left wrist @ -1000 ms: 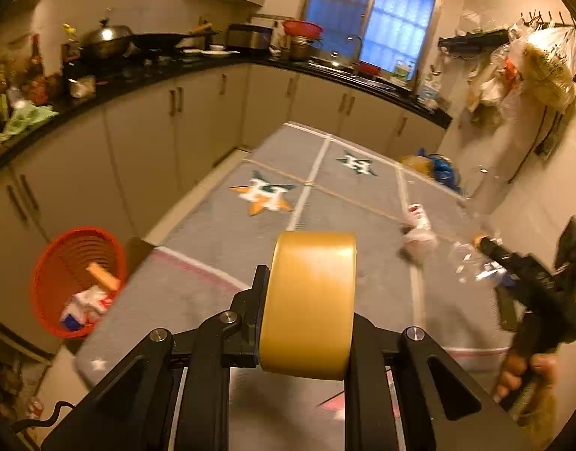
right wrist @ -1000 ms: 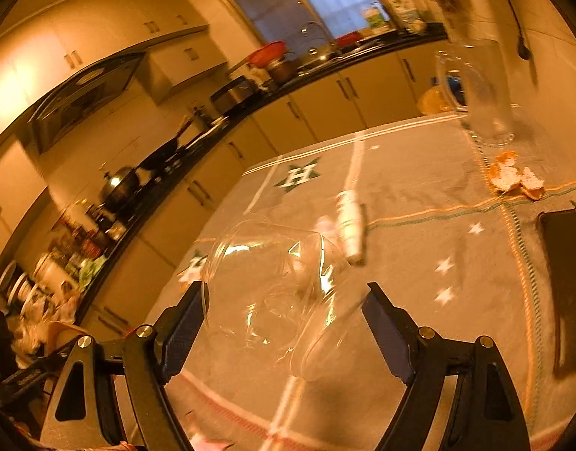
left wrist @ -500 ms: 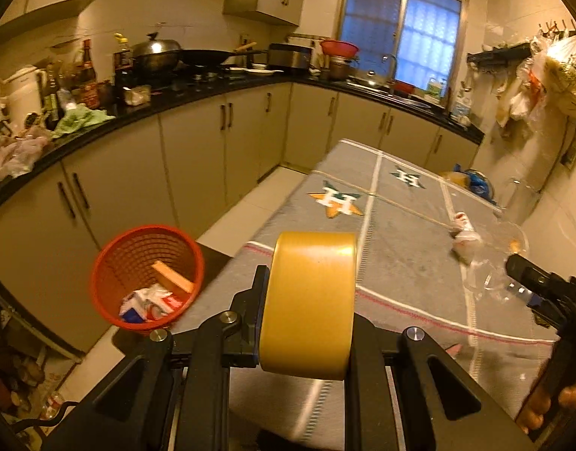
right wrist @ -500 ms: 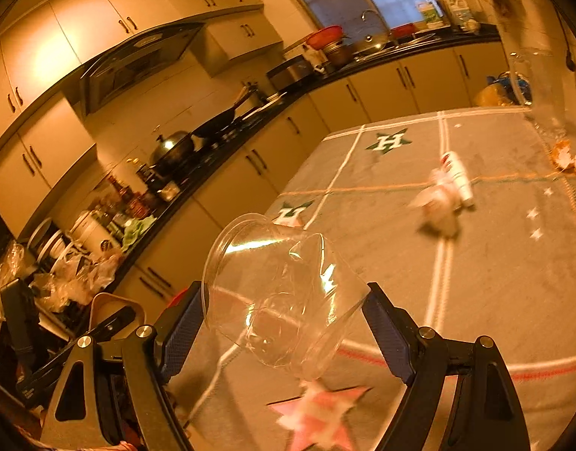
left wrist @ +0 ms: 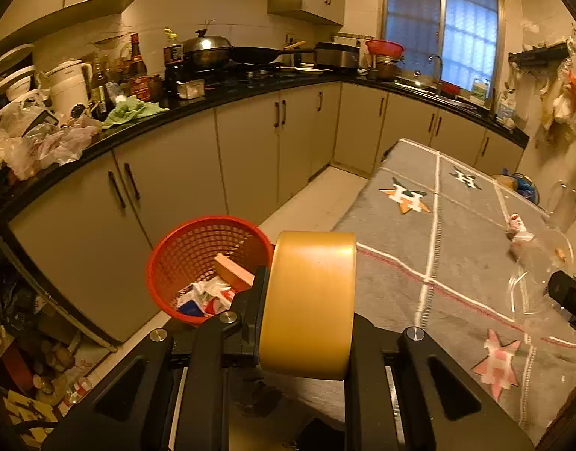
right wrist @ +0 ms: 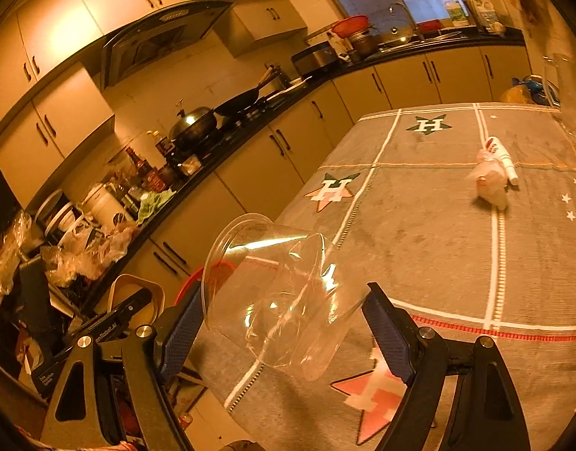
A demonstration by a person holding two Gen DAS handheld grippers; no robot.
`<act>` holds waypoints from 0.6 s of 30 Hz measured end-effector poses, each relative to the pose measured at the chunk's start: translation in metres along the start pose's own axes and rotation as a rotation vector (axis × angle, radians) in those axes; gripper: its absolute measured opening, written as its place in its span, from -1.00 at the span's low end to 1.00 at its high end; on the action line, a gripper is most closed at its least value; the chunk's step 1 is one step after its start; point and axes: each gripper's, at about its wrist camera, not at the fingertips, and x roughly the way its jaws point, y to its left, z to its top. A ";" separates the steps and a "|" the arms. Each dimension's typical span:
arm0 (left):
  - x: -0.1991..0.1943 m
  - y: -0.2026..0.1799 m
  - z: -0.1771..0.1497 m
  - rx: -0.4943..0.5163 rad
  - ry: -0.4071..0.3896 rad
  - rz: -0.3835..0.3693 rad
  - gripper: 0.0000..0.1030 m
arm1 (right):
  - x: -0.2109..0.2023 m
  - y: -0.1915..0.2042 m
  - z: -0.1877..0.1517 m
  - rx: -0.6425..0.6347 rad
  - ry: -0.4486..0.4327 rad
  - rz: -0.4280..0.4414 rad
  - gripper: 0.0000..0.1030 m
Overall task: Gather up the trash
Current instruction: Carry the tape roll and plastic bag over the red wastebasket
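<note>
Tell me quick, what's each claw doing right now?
Left claw: shut on the roll of tape.
Right claw: shut on the clear plastic cup.

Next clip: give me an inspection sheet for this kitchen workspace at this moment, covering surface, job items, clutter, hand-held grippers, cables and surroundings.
Surface: table under a grey cloth with star-and-H emblems.
Job's things: yellow tape roll and clear plastic cup, each in a gripper; red mesh basket on the floor beside the table, already holding scraps; crumpled wrapper and small bottle left on the cloth.
Clutter: counter crowded with bags, bottles, a kettle and a green cloth.
Grippers: left hand-held gripper shut on the tape roll; right hand-held gripper clamped across the cup, lying sideways.
Cables: nothing seen.
Surroundings: cabinets, wok on the stove, window over the sink.
</note>
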 end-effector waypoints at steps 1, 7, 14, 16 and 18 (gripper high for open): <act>0.001 0.002 0.000 -0.001 0.000 0.006 -0.67 | 0.001 0.002 0.000 -0.003 0.003 0.000 0.69; 0.007 0.014 -0.002 -0.011 0.007 0.034 -0.67 | 0.014 0.014 -0.002 -0.024 0.027 0.000 0.69; 0.019 0.027 -0.005 -0.023 0.026 0.046 -0.67 | 0.031 0.026 -0.003 -0.053 0.060 0.004 0.69; 0.024 0.032 -0.006 -0.029 0.033 0.049 -0.67 | 0.037 0.030 -0.004 -0.066 0.071 0.006 0.69; 0.029 0.036 -0.008 -0.037 0.041 0.053 -0.67 | 0.044 0.036 -0.005 -0.081 0.083 0.008 0.69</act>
